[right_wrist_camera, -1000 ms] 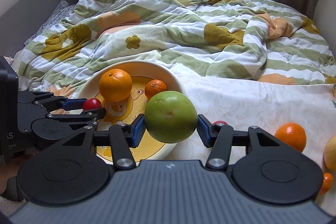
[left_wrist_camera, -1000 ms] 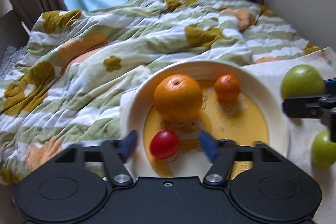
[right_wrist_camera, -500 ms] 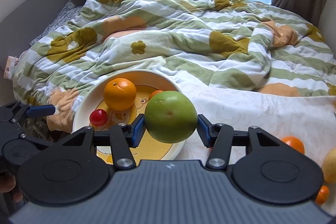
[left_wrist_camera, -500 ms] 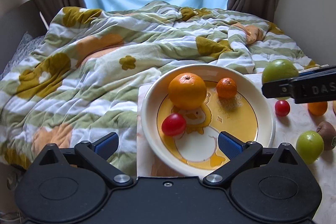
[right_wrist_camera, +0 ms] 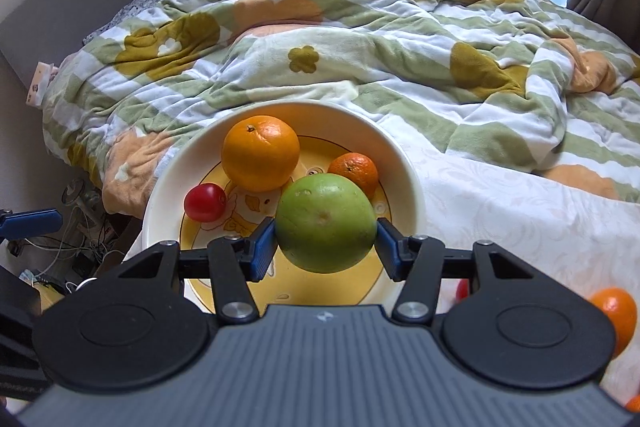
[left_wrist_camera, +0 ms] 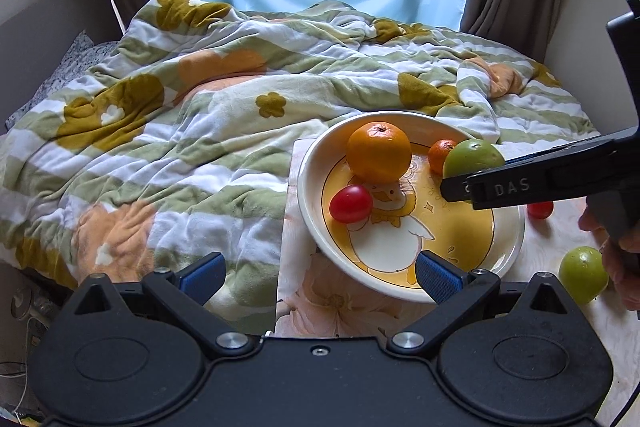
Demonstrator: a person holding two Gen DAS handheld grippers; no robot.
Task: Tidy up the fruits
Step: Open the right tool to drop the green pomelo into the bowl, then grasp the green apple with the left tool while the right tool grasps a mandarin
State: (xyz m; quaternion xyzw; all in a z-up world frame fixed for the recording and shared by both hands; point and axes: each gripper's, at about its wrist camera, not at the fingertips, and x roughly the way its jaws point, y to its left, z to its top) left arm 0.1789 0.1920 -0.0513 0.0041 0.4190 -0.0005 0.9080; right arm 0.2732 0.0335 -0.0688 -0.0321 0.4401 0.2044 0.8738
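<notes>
The right gripper (right_wrist_camera: 326, 245) is clamped on a large green fruit (right_wrist_camera: 325, 223), its blue pads pressed to either side of the smooth, round, faintly blemished skin, and it holds the fruit above the near right part of the bowl (right_wrist_camera: 408, 183). From the left wrist view the same green fruit (left_wrist_camera: 474, 157) peeks above the black finger marked DAS, over the bowl's right side. The left gripper (left_wrist_camera: 318, 273) has its fingers spread wide with nothing between them; one blue pad sits over the quilt, the other over the bowl's near rim (left_wrist_camera: 312, 223). The bowl is a shallow cream dish with a yellow centre and a cartoon duck printed on it. Inside lie a big dimpled orange (right_wrist_camera: 261, 153) toward the far left, a small mandarin (right_wrist_camera: 354, 173) just behind the held fruit, and a glossy red tomato (right_wrist_camera: 205, 203) near the left wall; the yellow floor in front of them is bare. The bowl rests at the left edge of a pale embossed cloth (right_wrist_camera: 520, 219), whose corner drops off toward cables on the floor. On the cloth to the right lie a small green fruit (left_wrist_camera: 583, 274), a red tomato (left_wrist_camera: 541, 209) and another orange (right_wrist_camera: 616, 313). Beyond the bowl spreads a rumpled, plush green-striped quilt (right_wrist_camera: 360, 47) with flower patches.
</notes>
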